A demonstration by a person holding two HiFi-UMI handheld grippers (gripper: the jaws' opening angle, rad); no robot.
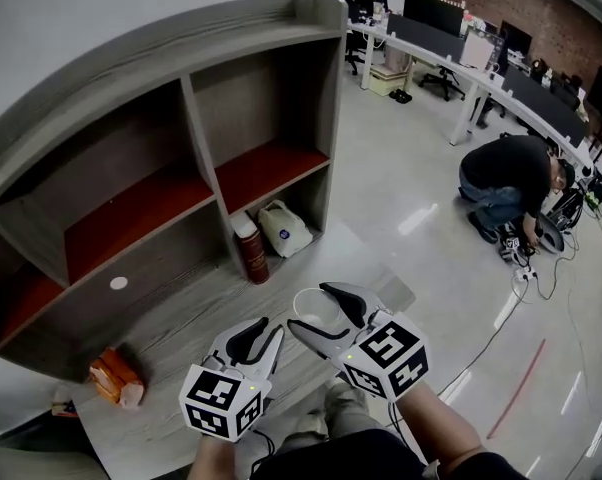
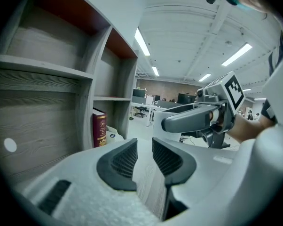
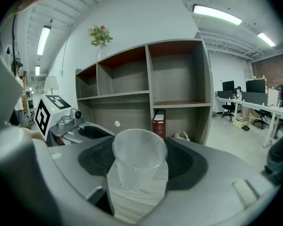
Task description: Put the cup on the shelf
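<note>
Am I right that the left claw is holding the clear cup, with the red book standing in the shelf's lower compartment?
Not quite: the right claw holds the clear cup, as the right gripper view shows. The red book does stand there.

A clear plastic cup [image 3: 140, 161] (translucent, tapering toward its base) is gripped upright between the jaws of the right gripper [image 1: 311, 306], mouth upward. It is held in front of the shelf [image 1: 181, 78], apart from it. The shelf is built of grey wood-grain panels with reddish boards and is divided into open compartments.
</note>
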